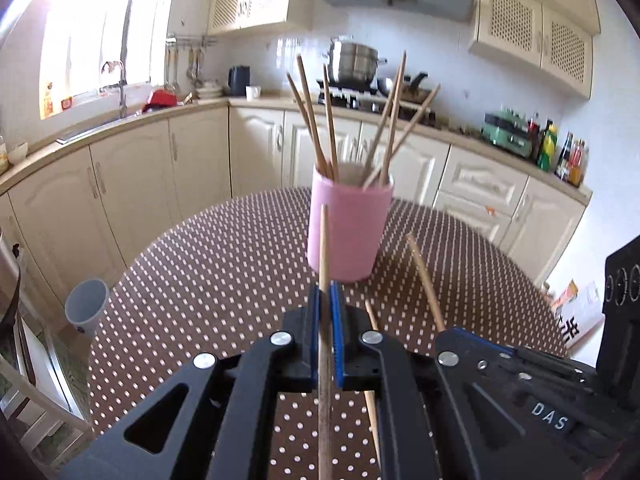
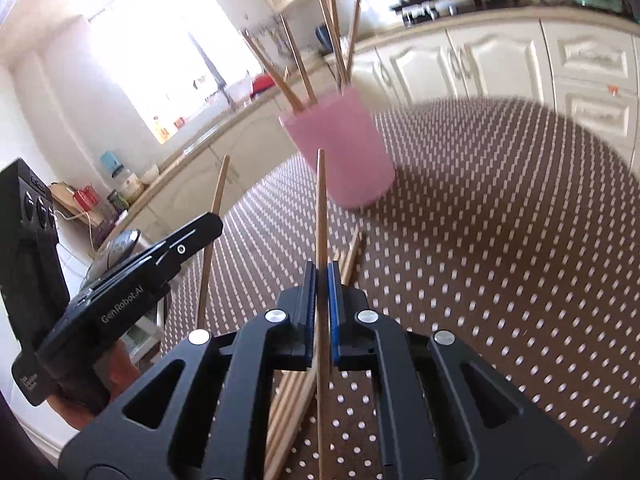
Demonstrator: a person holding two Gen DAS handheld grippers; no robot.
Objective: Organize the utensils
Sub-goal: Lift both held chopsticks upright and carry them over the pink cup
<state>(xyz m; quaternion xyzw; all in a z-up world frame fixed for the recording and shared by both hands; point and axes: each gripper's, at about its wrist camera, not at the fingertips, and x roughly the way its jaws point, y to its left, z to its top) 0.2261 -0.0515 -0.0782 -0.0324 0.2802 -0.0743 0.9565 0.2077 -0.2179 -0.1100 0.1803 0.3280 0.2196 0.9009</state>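
Observation:
A pink cup (image 1: 347, 228) stands on the polka-dot table (image 1: 208, 272) and holds several wooden chopsticks (image 1: 316, 128). My left gripper (image 1: 326, 294) is shut on one chopstick (image 1: 323, 248) that points up toward the cup, just short of it. In the right wrist view, my right gripper (image 2: 321, 276) is shut on another chopstick (image 2: 321, 208), also pointing at the pink cup (image 2: 344, 148). Loose chopsticks (image 2: 292, 404) lie on the table under the right gripper. The left gripper's body (image 2: 132, 280) with its chopstick (image 2: 212, 232) shows at the left there.
The right gripper's body (image 1: 520, 384) and its chopstick (image 1: 426, 280) sit at the lower right of the left view. Kitchen counters (image 1: 120, 128), a stove with a pot (image 1: 354, 62) and bottles (image 1: 560, 152) ring the room. A grey bin (image 1: 86, 308) stands on the floor left.

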